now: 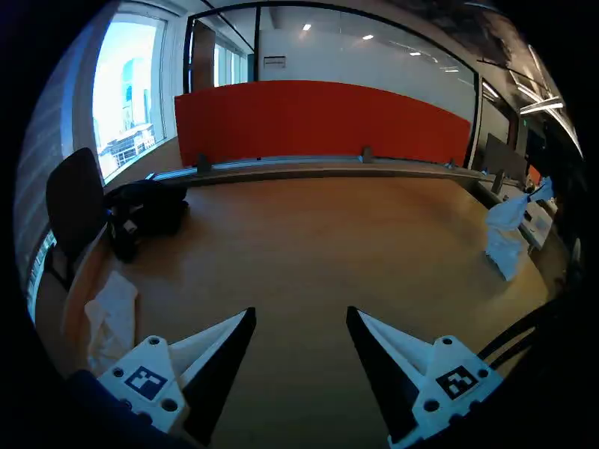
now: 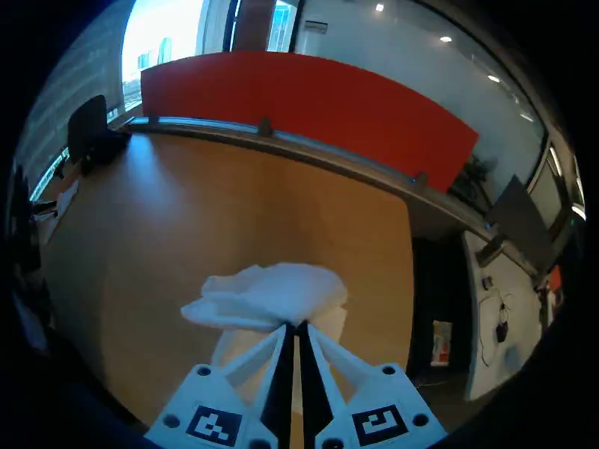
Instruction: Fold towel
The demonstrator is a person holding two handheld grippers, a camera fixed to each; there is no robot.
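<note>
White towel [image 2: 269, 295] is hanging crumpled, my right gripper [image 2: 297, 326] pinching it; left gripper [image 1: 299, 310] is gaping wide, folding seemingly all remaining.

No words or numbers can be read. The small wall plaque [image 1: 274, 62] is too blurred; the square markers [image 1: 146, 382] on the left gripper [image 1: 300, 310] carry only black-and-white patterns.
</note>
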